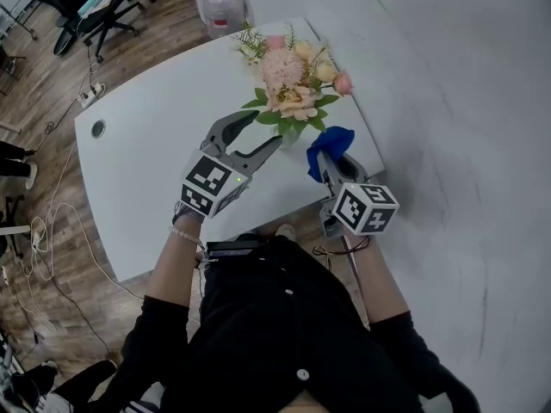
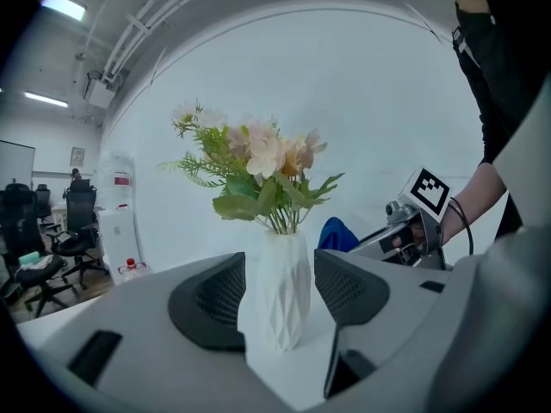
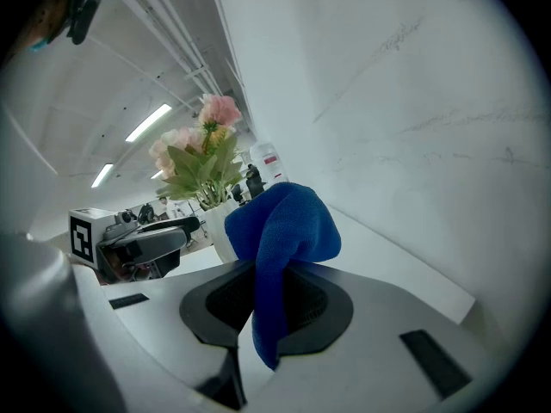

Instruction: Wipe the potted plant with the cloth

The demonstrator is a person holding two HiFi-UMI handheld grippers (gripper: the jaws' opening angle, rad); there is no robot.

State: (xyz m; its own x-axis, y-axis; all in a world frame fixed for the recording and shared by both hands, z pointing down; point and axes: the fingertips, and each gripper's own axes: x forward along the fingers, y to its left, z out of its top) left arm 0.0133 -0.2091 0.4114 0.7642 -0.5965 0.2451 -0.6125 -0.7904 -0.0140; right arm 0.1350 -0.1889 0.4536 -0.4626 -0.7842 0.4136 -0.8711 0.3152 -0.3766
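Head view: a white table [image 1: 146, 170] with rounded corners stands against a white wall [image 1: 465, 101] on a wooden floor [image 1: 34, 84]. Office chairs [image 1: 103, 11] and a water jug [image 1: 223, 7] lie beyond its far edge. The left gripper [image 1: 265, 129] has its jaws apart, and the potted plant's [image 1: 293, 80] white faceted vase [image 2: 280, 291] stands on the tabletop between them; its pads are close beside the vase, not pressing it. Just right of the vase, the right gripper [image 1: 331, 166] is clamped on the blue cloth [image 3: 284, 222], which bunches above its jaws.
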